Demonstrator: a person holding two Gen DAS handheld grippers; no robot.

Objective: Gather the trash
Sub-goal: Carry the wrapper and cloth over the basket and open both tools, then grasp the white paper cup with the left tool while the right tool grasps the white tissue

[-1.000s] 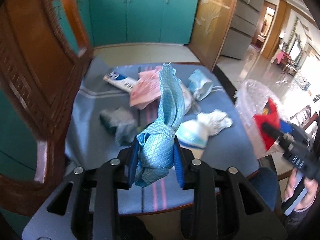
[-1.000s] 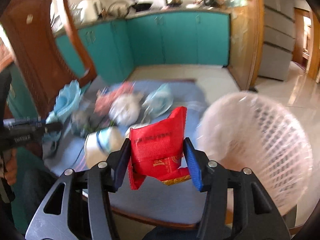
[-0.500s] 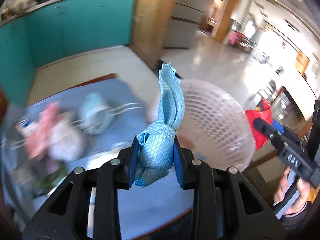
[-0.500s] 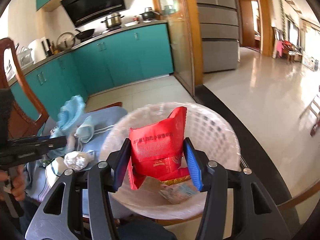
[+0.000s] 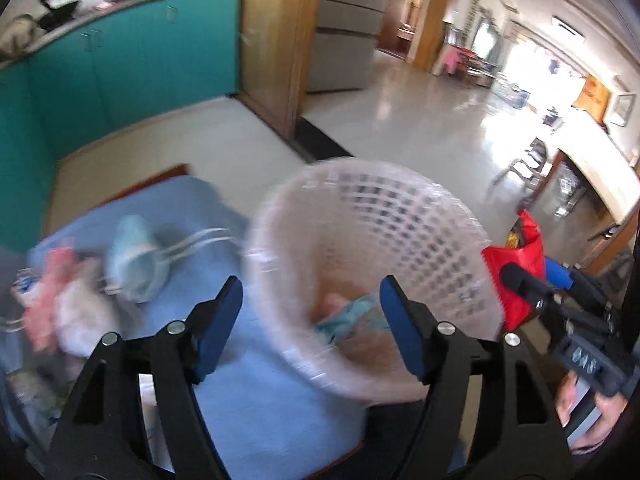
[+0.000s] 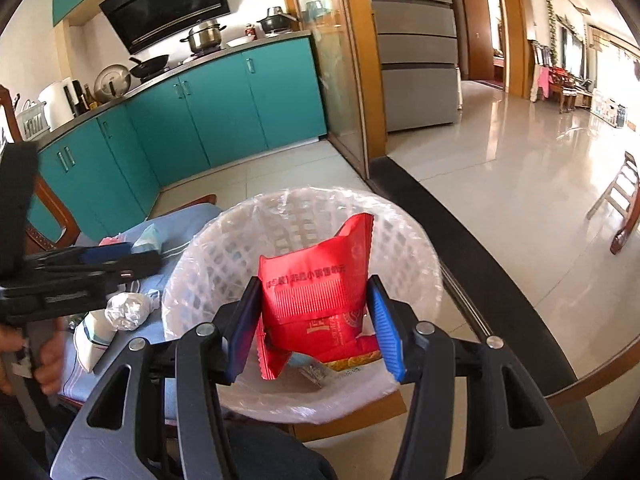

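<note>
**Blue cloth dropped, red packet not yet let go**

Your left gripper (image 5: 310, 312) has let go of the blue cloth (image 5: 347, 314) it was pinching half a second ago; its blue pads now stand wide apart with nothing between them. That cloth lies inside the white mesh basket (image 5: 372, 240), low against the near wall, just ahead of and between your left fingers. You have also swung further over the basket, so it fills the middle of the left view.

Much of the left view is smeared by motion. You can make out a pale blue face mask (image 5: 134, 260) with its straps, and pink and white scraps (image 5: 60, 296) on the blue tablecloth (image 5: 256, 392), but their edges are blurred. What lies under the cloth in the basket reads only as a pinkish patch.

Your right gripper (image 6: 316, 320) is closed on the red snack packet (image 6: 320, 280), both pads pressed against its sides, as it was before. It holds the packet upright above the basket's mouth, with the lower edge hanging below the pads. Other wrappers show in the basket bottom, partly covered by the packet. A clear liner drapes over the basket rim (image 6: 304, 200). To your left, a crumpled white wad (image 6: 126, 310) and a white-and-blue carton (image 6: 94, 340) sit on the tablecloth beside the basket, partly cut off by the other tool.
</note>
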